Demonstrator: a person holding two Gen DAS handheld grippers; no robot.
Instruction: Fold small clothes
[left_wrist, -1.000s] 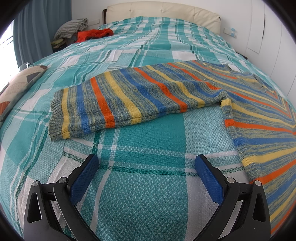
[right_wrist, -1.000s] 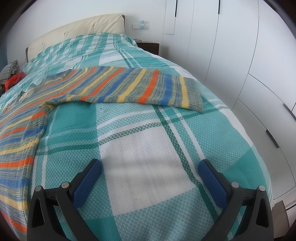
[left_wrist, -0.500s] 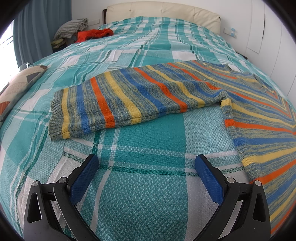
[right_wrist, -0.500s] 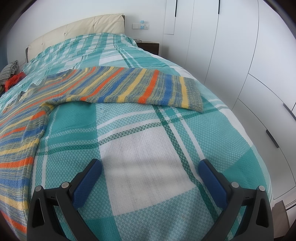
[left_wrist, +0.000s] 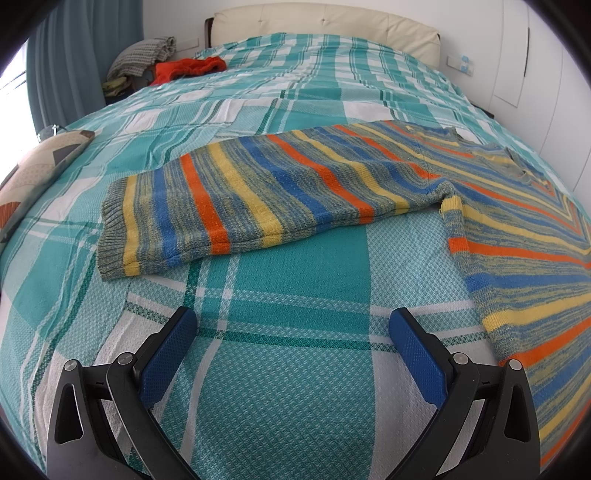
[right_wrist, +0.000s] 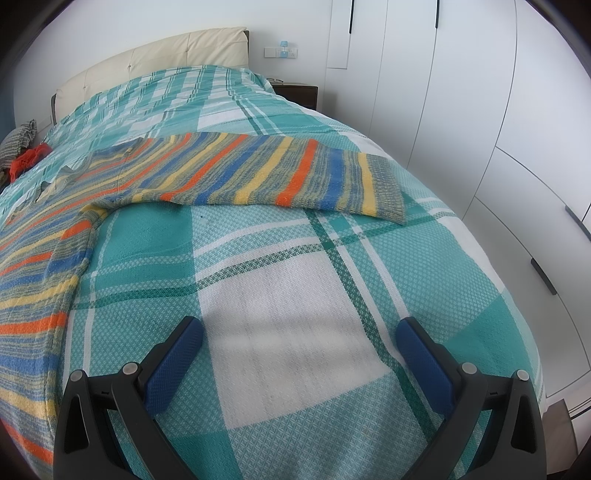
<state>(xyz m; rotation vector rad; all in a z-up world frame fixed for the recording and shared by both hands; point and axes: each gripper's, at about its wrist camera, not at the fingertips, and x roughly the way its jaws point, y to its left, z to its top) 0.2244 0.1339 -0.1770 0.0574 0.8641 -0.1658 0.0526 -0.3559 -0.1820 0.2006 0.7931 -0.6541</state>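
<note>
A knitted sweater with orange, yellow, blue and grey stripes lies spread flat on a teal and white checked bedspread. In the left wrist view its left sleeve (left_wrist: 258, 199) stretches out to the left, with the body (left_wrist: 517, 258) running off the right edge. My left gripper (left_wrist: 293, 332) hovers open over bare bedspread, short of the sleeve. In the right wrist view the other sleeve (right_wrist: 280, 177) reaches right, and the body (right_wrist: 37, 258) lies at the left. My right gripper (right_wrist: 299, 339) is open above a white square of the bedspread, holding nothing.
A red garment (left_wrist: 188, 68) and a grey folded cloth (left_wrist: 144, 55) lie near the headboard (left_wrist: 325, 22). A patterned cushion (left_wrist: 33, 173) sits at the bed's left edge. White wardrobe doors (right_wrist: 480, 110) stand close to the bed's right side, beside a dark nightstand (right_wrist: 295, 92).
</note>
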